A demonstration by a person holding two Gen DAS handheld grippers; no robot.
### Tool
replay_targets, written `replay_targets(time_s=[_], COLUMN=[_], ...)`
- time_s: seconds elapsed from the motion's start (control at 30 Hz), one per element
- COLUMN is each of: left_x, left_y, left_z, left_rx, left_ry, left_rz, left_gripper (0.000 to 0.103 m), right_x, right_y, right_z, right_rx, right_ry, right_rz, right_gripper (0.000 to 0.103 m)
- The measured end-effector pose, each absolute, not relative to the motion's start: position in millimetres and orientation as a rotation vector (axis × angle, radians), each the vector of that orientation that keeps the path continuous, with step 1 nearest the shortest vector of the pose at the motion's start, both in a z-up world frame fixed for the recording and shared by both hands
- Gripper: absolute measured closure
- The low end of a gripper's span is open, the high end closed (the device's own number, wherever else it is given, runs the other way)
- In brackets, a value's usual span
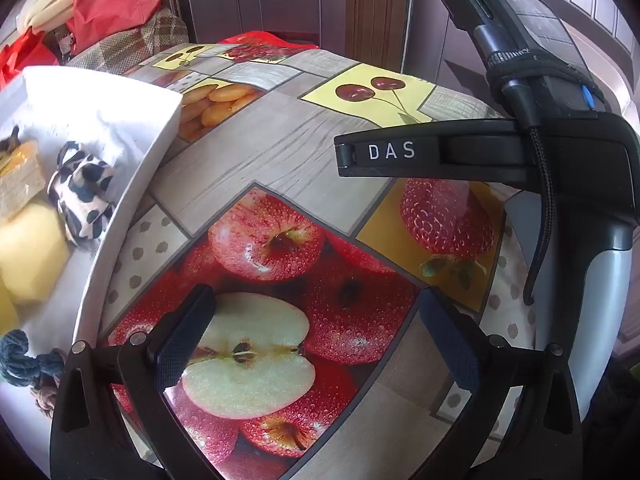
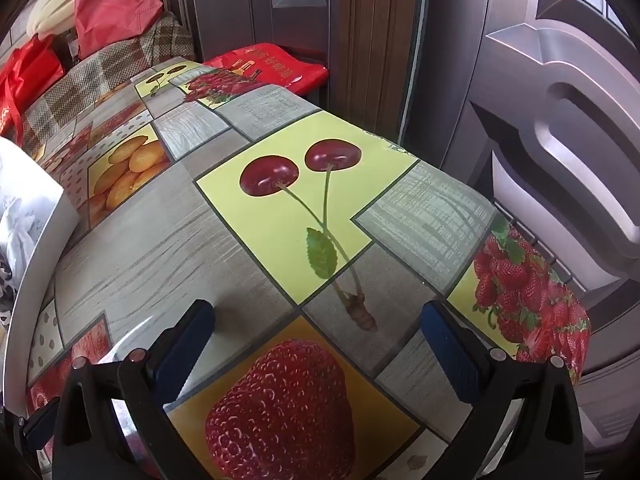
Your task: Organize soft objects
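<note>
A white box (image 1: 132, 184) stands at the left of the table and holds soft things: a black-and-white spotted cloth toy (image 1: 82, 196), yellow sponges (image 1: 30, 252), a tan sponge (image 1: 20, 184) and a blue rope toy (image 1: 20, 360). My left gripper (image 1: 318, 336) is open and empty above the fruit-print tablecloth, just right of the box. My right gripper (image 2: 320, 344) is open and empty over the cloth further right; its body (image 1: 560, 152) shows in the left wrist view. The box edge (image 2: 44, 216) shows at the left of the right wrist view.
The fruit-print tablecloth (image 2: 280, 208) covers the table. A plaid cushion (image 2: 100, 68), red bags (image 2: 116, 4) and a red bag (image 2: 272, 64) lie beyond the far edge. Brown doors (image 2: 560, 140) stand behind and to the right.
</note>
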State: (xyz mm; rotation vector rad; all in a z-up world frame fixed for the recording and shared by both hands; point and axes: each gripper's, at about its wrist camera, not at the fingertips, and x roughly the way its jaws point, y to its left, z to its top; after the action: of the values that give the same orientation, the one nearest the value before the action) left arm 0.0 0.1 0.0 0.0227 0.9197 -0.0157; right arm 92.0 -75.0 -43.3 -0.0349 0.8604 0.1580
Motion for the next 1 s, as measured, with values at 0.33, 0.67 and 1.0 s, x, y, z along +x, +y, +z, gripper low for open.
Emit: replay_targets(time_s=[0.33, 0.67, 1.0], left_x=[0.0, 0.0, 1.5], left_y=[0.0, 0.1, -3.2], left_z=[0.0, 0.0, -1.2], left_rx=[0.023, 0.023, 0.026], left_ry=[0.920, 0.920, 0.920], left_rz=[-0.015, -0.016, -0.017], left_gripper=[0.001, 0.001, 0.001], right_x=[92.1, 92.2, 92.2], right_y=[-74.6, -74.4, -74.1], right_z=[-43.5, -43.8, -44.1], right_rx=[-0.033, -0.033, -0.033], right_ry=[0.860, 0.859, 0.860], right_rz=[0.159, 0.159, 0.159], right_gripper=[0.000, 0.000, 0.000])
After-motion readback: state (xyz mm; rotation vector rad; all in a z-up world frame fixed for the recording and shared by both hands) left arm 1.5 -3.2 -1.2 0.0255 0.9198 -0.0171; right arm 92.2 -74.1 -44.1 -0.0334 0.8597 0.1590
